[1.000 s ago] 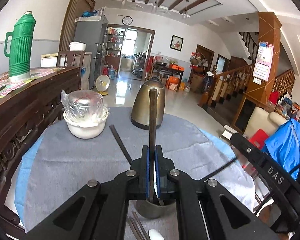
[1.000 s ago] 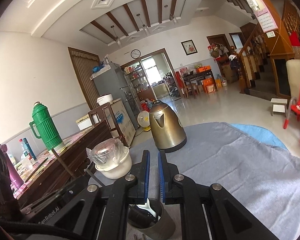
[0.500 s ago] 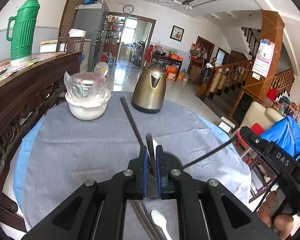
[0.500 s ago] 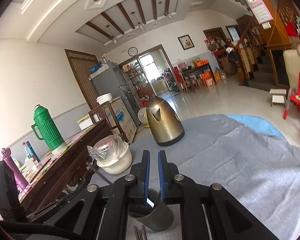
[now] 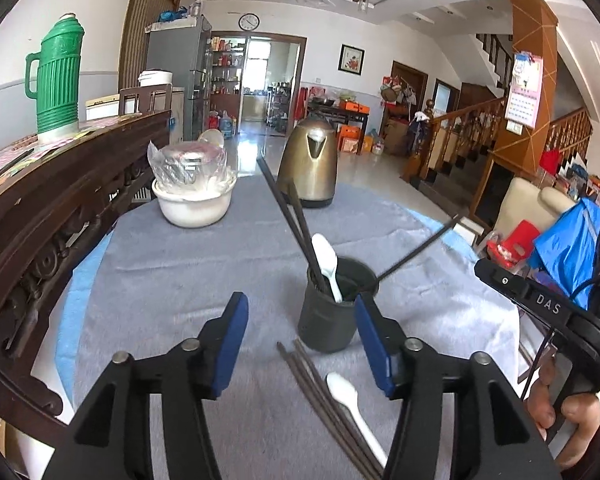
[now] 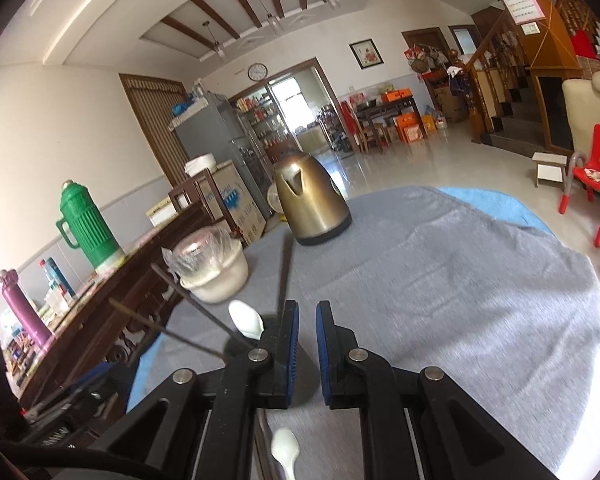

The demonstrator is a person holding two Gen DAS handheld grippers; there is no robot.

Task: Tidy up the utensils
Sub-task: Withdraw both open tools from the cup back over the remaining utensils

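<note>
Left gripper (image 5: 298,316), clamped on a chopstick a second ago, now gapes wide and empty. That stick stands in the dark cup (image 5: 332,308), frame centre. Right gripper (image 6: 307,354): jaws narrowly apart, holding nothing. Loose chopsticks (image 5: 324,404) and spoon (image 5: 350,408) remain, lower centre.

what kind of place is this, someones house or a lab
Most likely a lived-in family home: a cloth-covered table with a kettle, a fridge by an open doorway, and a wooden staircase with a wall calendar.
</note>
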